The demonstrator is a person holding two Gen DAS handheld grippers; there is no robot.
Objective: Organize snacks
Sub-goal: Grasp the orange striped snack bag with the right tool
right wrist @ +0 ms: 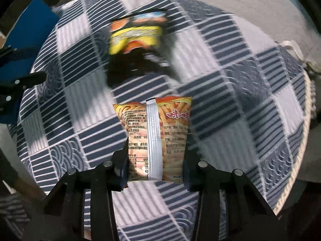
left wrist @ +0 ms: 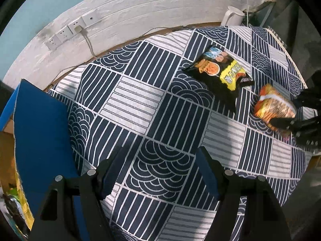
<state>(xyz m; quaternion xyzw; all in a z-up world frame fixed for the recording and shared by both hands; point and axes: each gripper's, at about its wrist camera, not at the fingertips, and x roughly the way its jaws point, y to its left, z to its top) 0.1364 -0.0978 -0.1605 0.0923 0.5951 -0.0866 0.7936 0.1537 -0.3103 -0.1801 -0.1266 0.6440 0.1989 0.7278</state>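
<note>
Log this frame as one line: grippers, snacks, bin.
left gripper: open, empty | right gripper: shut on orange snack bag | black snack bag: on tablecloth | blue bin: left edge

tablecloth [left wrist: 140,104]: navy and white patchwork of stripes and wave arcs
orange snack bag [right wrist: 158,132]: orange, silver seam down the back
black snack bag [left wrist: 220,70]: black, yellow band
box [left wrist: 40,124]: blue
wall [left wrist: 130,16]: white brick

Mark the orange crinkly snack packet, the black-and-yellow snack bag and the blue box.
Orange crinkly snack packet [right wrist: 170,132], right wrist view, printed back panel.
Black-and-yellow snack bag [left wrist: 218,69], left wrist view, middle of its front.
Blue box [left wrist: 40,120], left wrist view, its flat blue flap.
</note>
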